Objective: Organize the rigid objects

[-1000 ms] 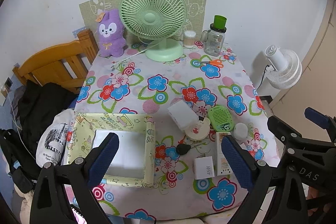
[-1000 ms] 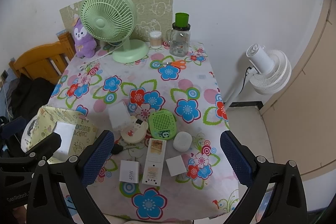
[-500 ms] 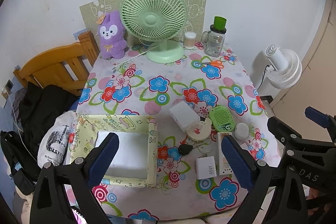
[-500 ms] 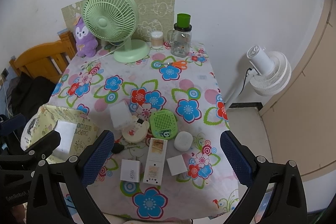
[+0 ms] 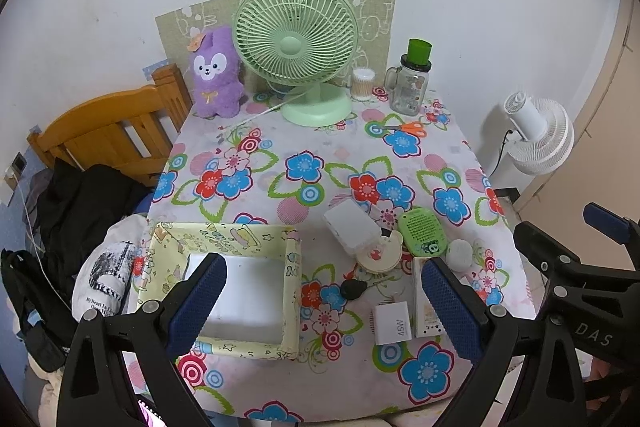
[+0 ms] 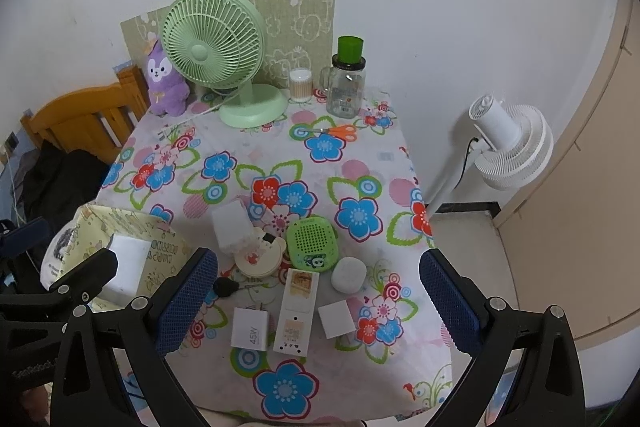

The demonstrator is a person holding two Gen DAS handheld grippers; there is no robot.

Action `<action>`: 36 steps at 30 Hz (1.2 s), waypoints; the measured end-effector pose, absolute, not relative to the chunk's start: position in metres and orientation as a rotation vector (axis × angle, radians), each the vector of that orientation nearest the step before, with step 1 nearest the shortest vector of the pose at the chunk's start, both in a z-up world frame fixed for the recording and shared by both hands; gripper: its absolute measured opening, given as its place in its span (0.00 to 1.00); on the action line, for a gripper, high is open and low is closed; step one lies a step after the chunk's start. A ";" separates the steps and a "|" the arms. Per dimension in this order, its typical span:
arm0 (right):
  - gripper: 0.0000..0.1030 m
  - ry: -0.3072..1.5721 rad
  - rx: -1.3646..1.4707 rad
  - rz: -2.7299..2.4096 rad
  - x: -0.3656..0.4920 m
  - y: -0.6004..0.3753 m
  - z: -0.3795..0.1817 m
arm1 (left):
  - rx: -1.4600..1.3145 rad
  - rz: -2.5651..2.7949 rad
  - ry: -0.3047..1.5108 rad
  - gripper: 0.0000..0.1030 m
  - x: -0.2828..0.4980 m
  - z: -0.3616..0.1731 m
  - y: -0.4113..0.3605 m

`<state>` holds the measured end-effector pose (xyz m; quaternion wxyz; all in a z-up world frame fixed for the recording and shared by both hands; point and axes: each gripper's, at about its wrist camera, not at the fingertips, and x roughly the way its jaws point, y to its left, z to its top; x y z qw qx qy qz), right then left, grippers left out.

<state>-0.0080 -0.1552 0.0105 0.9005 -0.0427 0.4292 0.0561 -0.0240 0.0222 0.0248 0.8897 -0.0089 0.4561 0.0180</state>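
Observation:
Small rigid items lie clustered at the table's front right: a white 45W charger [image 6: 250, 329], a long white box [image 6: 296, 311], a white cube [image 6: 336, 319], a white round puck [image 6: 349, 275], a green speaker [image 6: 314, 243], a cream bear-shaped disc [image 6: 258, 255], a white case [image 6: 230, 227] and a black key fob [image 6: 224, 287]. A yellow fabric box [image 5: 294, 291] with a white bottom stands at the front left. My left gripper [image 5: 323, 267] hovers open above the table's front edge. My right gripper [image 6: 318, 257] is open over the cluster. Neither holds anything.
At the back stand a green desk fan [image 5: 296, 39], a purple plush [image 5: 216, 75], a swab pot [image 5: 363, 83] and a green-lidded jar [image 5: 412, 83], with orange scissors [image 5: 408, 127] nearby. A wooden chair [image 5: 108, 131] with dark clothes is left; a white floor fan [image 5: 536, 135] is right.
Both views have drifted slightly, so the table sits a little lower in frame. Nothing on the table has moved and both grippers stay open.

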 end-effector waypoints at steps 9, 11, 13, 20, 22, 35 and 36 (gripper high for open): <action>0.99 0.878 -0.086 0.122 -0.008 -0.158 0.014 | -0.022 0.050 0.933 0.96 -0.025 0.027 0.021; 0.99 0.878 -0.085 0.123 -0.007 -0.158 0.015 | -0.021 0.051 0.934 0.96 -0.026 0.027 0.021; 0.99 0.878 -0.086 0.122 -0.008 -0.158 0.014 | -0.019 0.048 0.937 0.96 -0.025 0.027 0.020; 0.99 0.880 -0.092 0.132 -0.006 -0.159 0.015 | -0.037 0.062 0.932 0.96 -0.022 0.027 0.022; 0.99 0.880 -0.094 0.137 -0.004 -0.158 0.016 | -0.042 0.068 0.931 0.96 -0.020 0.027 0.023; 0.99 0.917 -0.105 0.138 0.024 -0.158 0.013 | -0.052 0.067 0.965 0.96 0.007 0.016 0.022; 0.99 0.924 -0.108 0.135 0.027 -0.158 0.011 | -0.050 0.066 0.970 0.96 0.010 0.014 0.021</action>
